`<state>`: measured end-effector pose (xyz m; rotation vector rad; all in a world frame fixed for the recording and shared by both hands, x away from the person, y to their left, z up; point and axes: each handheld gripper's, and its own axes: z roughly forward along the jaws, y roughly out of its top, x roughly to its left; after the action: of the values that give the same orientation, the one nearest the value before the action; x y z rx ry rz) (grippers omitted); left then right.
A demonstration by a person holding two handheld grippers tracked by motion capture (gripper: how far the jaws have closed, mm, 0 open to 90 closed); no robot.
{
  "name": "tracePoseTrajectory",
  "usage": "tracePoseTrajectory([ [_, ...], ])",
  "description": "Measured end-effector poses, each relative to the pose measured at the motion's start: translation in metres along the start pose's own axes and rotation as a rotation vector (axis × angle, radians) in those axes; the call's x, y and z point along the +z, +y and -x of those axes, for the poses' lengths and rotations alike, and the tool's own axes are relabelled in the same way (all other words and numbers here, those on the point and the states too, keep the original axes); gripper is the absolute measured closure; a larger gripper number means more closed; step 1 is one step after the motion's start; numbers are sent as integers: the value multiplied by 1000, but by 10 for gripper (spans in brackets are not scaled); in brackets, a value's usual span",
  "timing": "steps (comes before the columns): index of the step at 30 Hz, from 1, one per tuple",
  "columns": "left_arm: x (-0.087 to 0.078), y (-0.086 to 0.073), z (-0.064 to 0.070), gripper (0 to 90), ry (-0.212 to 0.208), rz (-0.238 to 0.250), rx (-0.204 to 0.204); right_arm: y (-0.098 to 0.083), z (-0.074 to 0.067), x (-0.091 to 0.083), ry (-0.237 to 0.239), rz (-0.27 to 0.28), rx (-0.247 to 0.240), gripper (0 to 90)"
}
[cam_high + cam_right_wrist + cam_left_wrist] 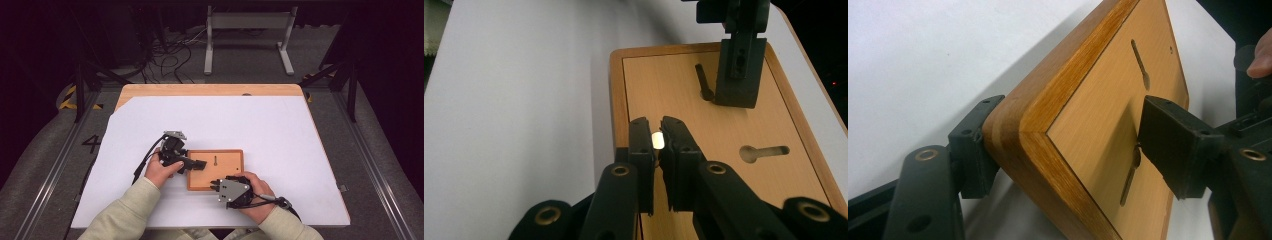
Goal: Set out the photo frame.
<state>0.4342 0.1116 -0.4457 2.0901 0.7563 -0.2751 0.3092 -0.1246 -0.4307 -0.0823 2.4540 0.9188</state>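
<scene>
White paper covers your table, and on it the wooden board (pixel 227 172) lies back-up — your left gripper (pixel 199 164) clamps its corner to steady it while your right gripper (pixel 215 185) pinches a small metal piece (pixel 657 140).

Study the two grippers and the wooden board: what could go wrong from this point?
1. The left gripper clamps the wooden board by one corner only, lifted off the white sheet; it could twist or slip out.
2. The right gripper pinches a small shiny piece at its jaw tips; a nudge could drop it.
3. With both grippers close together over the board, they might collide.
</scene>
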Motion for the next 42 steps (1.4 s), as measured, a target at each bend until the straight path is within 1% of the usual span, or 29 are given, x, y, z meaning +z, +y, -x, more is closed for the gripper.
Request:
tracePoseTrajectory([
  [1, -1, 0, 0, 307, -4, 3, -10, 0, 0, 0, 0, 2, -3, 836],
  [3, -2, 0, -1, 327, -14, 5, -13, 1, 0, 0, 4, 0, -5, 834],
  [5, -4, 0, -1, 335, -15, 6, -5, 0, 0, 0, 5, -4, 1, 829],
  [7, -5, 0, 1, 343, -16, 11, 5, 0, 1, 0, 18, -6, 19, 817],
  [8, -6, 0, 2, 348, -16, 14, 14, 0, 2, -1, 27, -5, 38, 806],
  [9, -6, 0, 2, 353, -16, 14, 14, 0, 2, -1, 27, -5, 38, 806],
  [10, -7, 0, 3, 353, -14, 15, 19, -1, 3, -1, 41, -2, 60, 787],
  [11, -8, 0, 3, 361, -14, 18, 33, -1, 3, -2, 54, 4, 82, 763],
  [13, -11, 0, 5, 375, -13, 20, 44, -1, 5, -5, 81, 27, 134, 701],
  [15, -13, -1, 8, 386, -8, 22, 62, -1, 7, -9, 84, 53, 155, 666],
  [18, -16, -1, 14, 402, 4, 26, 93, -2, 12, -17, 88, 93, 204, 624],
  [19, -18, -2, 15, 407, 7, 29, 102, -2, 14, -21, 95, 105, 228, 625],
  [20, -19, -2, 18, 414, 8, 29, 108, -3, 16, -24, 86, 115, 237, 622],
  [21, -21, -2, 20, 422, 14, 28, 129, -4, 18, -29, 80, 123, 246, 619],
  [23, -23, -3, 25, 434, 22, 30, 151, -6, 22, -39, 79, 152, 276, 617],
  [25, -26, -4, 29, 447, 25, 36, 168, -8, 26, -48, 62, 169, 297, 617],
  [28, -29, -5, 35, 463, 38, 34, 207, -14, 34, -63, 26, 191, 327, 622],
  [31, -32, -6, 41, 484, 40, 40, 243, -21, 43, -79, -12, 224, 368, 631],
  [32, -33, -6, 43, 492, 34, 42, 263, -24, 46, -85, -30, 233, 381, 634],
  [33, -33, -6, 43, 511, 34, 42, 263, -24, 46, -85, -30, 233, 381, 634],
  [35, -35, -6, 47, 525, 21, 47, 293, -32, 54, -101, -89, 252, 420, 642],
  [38, -36, -7, 52, 561, 9, 48, 340, -43, 63, -118, -143, 281, 472, 648],
  [42, -36, -9, 62, 592, 3, 48, 397, -53, 69, -125, -174, 294, 514, 645],
])
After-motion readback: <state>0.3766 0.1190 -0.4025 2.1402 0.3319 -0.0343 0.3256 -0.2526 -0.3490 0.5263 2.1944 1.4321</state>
